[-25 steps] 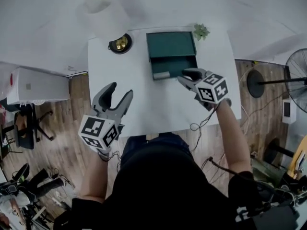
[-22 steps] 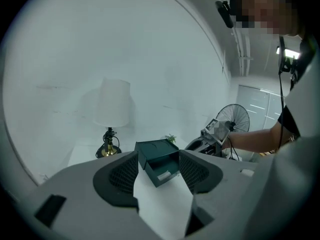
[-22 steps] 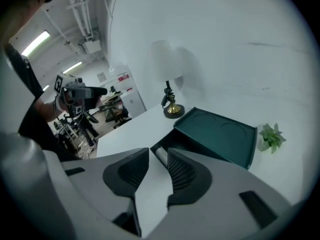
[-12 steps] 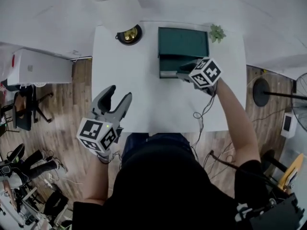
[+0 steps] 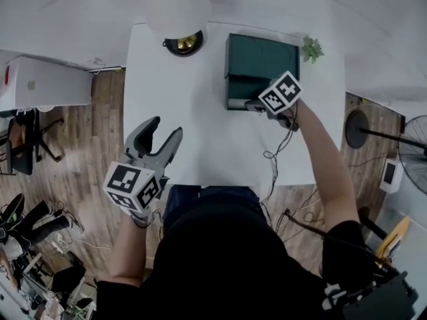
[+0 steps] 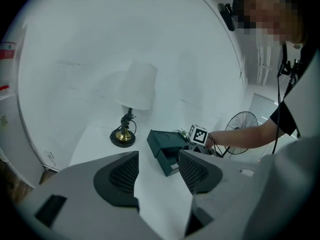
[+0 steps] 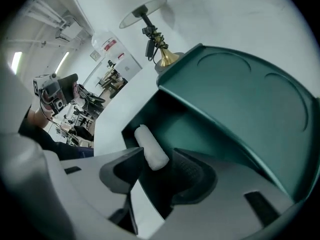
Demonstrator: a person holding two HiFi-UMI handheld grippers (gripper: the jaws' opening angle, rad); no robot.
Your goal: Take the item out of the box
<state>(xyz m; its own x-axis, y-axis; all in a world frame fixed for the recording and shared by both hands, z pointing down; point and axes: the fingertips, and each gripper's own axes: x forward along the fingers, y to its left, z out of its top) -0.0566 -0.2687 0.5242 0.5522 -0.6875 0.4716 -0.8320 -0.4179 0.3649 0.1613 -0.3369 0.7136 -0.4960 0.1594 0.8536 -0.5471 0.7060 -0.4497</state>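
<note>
A dark green box [image 5: 260, 55] stands at the table's far right with its front drawer [image 7: 165, 109] pulled out. A white cylindrical item [image 7: 151, 146] lies along the drawer's edge, seen as a pale strip [image 5: 235, 103] in the head view. My right gripper [image 7: 157, 169] reaches into the drawer. Its jaws are opening, and the item's near end sits between them, close to the left pad with a gap to the right one. My left gripper [image 5: 163, 131] hovers open and empty off the table's front left corner.
A lamp [image 5: 179, 9] with a white shade and brass base stands on the white table [image 5: 193, 112], left of the box. A small plant [image 5: 311, 49] sits at the far right corner. A cable hangs from my right gripper over the table edge.
My right gripper has moved from the table in front of the box forward into the drawer, onto the white item. The left gripper has stayed in place, open.
</note>
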